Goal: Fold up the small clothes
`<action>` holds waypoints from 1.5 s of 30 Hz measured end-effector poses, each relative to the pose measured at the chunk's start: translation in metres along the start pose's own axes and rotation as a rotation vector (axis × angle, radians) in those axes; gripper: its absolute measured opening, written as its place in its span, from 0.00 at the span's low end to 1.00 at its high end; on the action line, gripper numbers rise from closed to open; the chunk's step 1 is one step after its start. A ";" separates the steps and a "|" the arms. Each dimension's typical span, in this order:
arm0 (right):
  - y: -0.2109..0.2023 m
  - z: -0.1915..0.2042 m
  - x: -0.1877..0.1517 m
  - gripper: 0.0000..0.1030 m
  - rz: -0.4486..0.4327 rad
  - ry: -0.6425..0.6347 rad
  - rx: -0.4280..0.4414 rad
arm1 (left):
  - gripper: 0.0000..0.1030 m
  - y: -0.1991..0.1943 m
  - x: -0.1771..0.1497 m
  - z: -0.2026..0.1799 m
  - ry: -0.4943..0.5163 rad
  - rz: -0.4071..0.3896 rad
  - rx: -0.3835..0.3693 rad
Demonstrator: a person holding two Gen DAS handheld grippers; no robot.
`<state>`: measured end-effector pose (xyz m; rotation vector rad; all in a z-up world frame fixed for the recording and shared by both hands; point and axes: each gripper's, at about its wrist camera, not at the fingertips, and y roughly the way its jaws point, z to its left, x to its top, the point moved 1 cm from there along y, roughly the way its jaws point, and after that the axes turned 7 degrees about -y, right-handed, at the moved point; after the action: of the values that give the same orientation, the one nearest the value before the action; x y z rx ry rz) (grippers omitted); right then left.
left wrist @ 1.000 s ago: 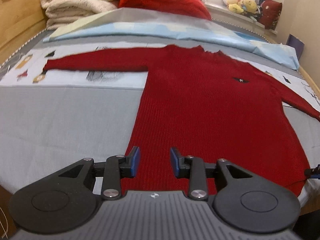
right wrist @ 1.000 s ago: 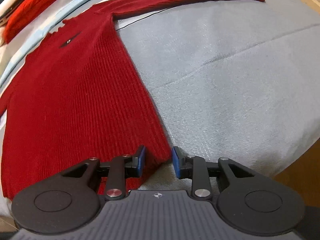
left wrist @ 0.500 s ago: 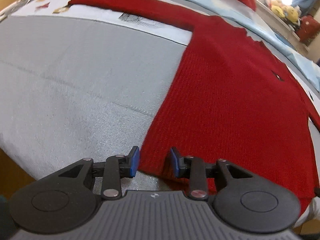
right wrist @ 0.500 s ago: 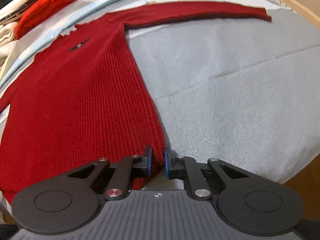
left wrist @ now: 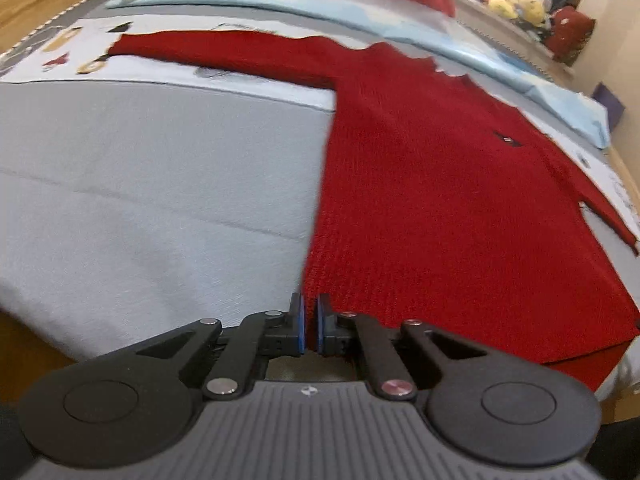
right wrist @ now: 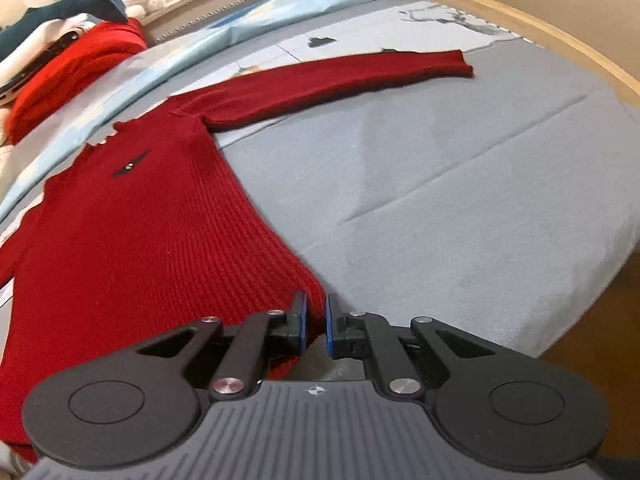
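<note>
You have one red sweater [left wrist: 432, 184] to deal with and two grippers on it, one at each bottom corner. The sweater lies flat and face up on the grey bedsheet [left wrist: 152, 184], filling the middle and right of the left wrist view and the left half of the right wrist view; both sleeves are stretched out sideways, one reaching toward the upper left of the left view, the other toward the upper right of the right view. It is a ribbed knit with a wavy neckline and one small dark emblem [right wrist: 130, 165] on the chest. Your left gripper [left wrist: 311, 330] sits at the lower centre of its frame with its two blue pads [left wrist: 301, 326] drawn nearly together over the sweater's hem corner; the picture is blurred, but the cloth edge appears pinched between them. Your right gripper [right wrist: 316, 330] is likewise clenched on the opposite hem corner, with red knit visibly running in between the pads [right wrist: 329, 328]. Beyond the sweater you see one pale blue sheet [left wrist: 500, 60] along the far side, one bright red cushion [right wrist: 76, 68] in the upper left of the right view, one dark shark toy [right wrist: 64, 12] above it, and a cluster of plush toys [left wrist: 516, 4] on the sill in the upper right of the left view, too blurred to count.
</note>
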<state>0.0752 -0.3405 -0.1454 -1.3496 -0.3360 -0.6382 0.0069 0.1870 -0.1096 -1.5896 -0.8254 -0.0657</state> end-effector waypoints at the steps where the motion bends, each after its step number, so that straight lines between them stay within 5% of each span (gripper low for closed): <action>1: 0.005 0.003 -0.002 0.08 0.031 -0.022 0.002 | 0.06 0.004 0.001 0.003 -0.005 0.016 0.012; 4: 0.024 0.010 -0.008 0.10 0.129 -0.082 -0.011 | 0.10 0.019 0.003 0.007 -0.017 0.103 0.036; 7: 0.022 0.008 -0.007 0.18 0.090 -0.057 -0.064 | 0.11 0.007 0.007 0.001 0.047 -0.005 0.130; 10: 0.004 0.013 0.003 0.22 -0.047 -0.059 -0.034 | 0.18 -0.007 0.010 -0.013 0.096 -0.083 0.032; 12: 0.005 0.019 0.002 0.27 -0.051 -0.089 0.034 | 0.24 -0.001 0.006 -0.022 0.118 -0.058 -0.016; 17: 0.036 0.034 -0.015 0.31 0.128 -0.133 0.027 | 0.30 0.036 -0.008 -0.024 0.147 0.109 0.082; 20: 0.027 0.042 -0.009 0.31 0.066 -0.137 0.031 | 0.32 0.024 -0.006 -0.023 0.139 0.058 0.065; 22: 0.021 0.041 -0.008 0.39 0.024 -0.148 0.044 | 0.41 0.016 -0.004 -0.025 0.146 0.014 0.041; 27: 0.038 0.045 -0.017 0.44 0.095 -0.211 0.000 | 0.42 0.031 -0.008 -0.041 0.200 0.043 0.073; 32: 0.023 0.055 -0.012 0.44 -0.007 -0.224 0.010 | 0.42 0.035 -0.008 -0.044 0.223 0.032 0.072; 38: -0.007 0.072 -0.002 0.43 -0.201 -0.217 0.121 | 0.47 0.006 -0.004 -0.054 0.234 -0.153 0.053; 45: -0.078 0.109 0.041 0.53 -0.457 -0.503 0.159 | 0.48 -0.023 0.002 -0.073 0.228 -0.373 -0.013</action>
<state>0.0751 -0.2509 -0.0373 -1.2743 -1.1019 -0.6214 0.0261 0.1225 -0.0726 -1.3921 -0.9315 -0.5107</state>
